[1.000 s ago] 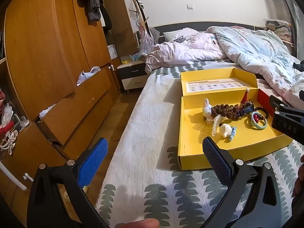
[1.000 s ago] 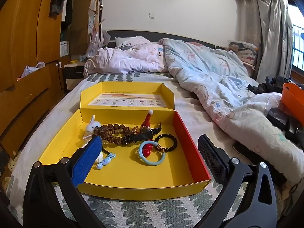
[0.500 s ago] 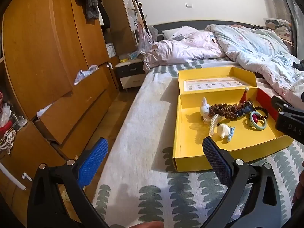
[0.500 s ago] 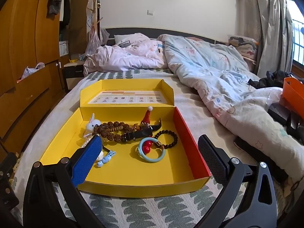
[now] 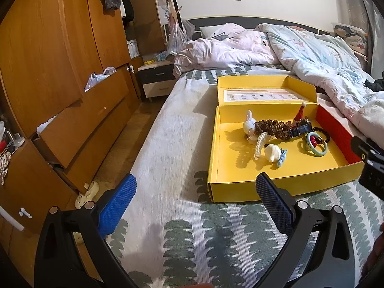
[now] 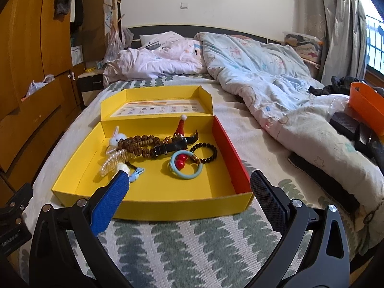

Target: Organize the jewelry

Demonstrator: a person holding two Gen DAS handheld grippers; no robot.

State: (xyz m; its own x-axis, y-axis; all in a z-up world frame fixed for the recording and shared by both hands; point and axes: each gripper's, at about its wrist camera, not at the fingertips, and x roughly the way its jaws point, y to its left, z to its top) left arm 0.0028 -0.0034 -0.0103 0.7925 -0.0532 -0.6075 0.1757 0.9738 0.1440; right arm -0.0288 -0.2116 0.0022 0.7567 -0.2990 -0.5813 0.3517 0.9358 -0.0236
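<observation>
On bed, yellow box [image 6: 153, 206] of jewelry just ahead of right tool [image 6: 189, 192], spread wide, empty

A bed [image 6: 192, 244] covered by a cream bedspread printed with rows of green leaf shapes. An open yellow cardboard box [image 6: 153, 202] sits flat on it, lid folded back. Behind the box lie a rumpled pink duvet [image 6: 153, 62] and a pale blue cartoon-print duvet [image 6: 254, 69], the blue one trailing down the right side.
</observation>
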